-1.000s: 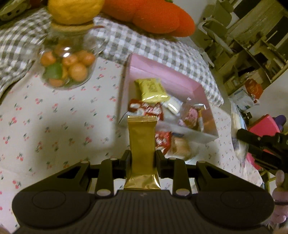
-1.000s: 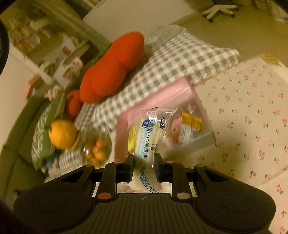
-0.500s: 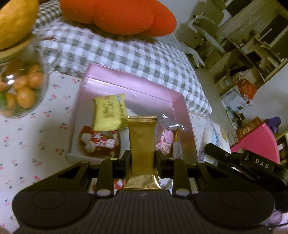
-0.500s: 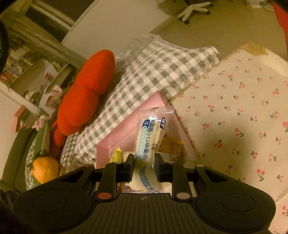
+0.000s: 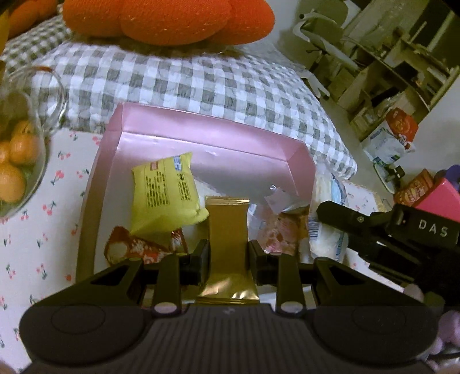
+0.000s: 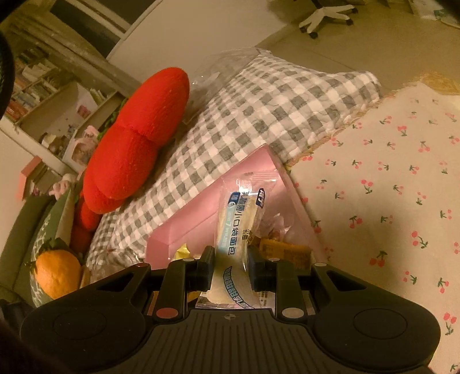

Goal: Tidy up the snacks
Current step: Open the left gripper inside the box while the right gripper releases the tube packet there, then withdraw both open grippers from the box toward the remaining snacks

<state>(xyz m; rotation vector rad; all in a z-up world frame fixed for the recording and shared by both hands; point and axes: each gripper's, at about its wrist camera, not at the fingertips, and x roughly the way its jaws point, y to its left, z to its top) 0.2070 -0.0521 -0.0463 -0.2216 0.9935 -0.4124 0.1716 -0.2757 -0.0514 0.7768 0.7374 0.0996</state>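
My left gripper is shut on a gold snack packet, held upright over the near part of the pink box. Inside the box lie a yellow packet, a red packet and a pink-and-white packet. My right gripper grips a clear bread packet with blue print, held above the pink box; its jaws are starting to open with the packet still between the pads. In the left wrist view the right gripper sits at the box's right side with the bread packet.
A glass jar of orange balls stands left of the box on the cherry-print cloth. A grey checked blanket and an orange-red cushion lie behind the box. An orange plush sits far left.
Both grippers have moved toward and lower over the pink box, which now looms larger. The jar slid to the left edge of the left view. Both packets stay gripped.
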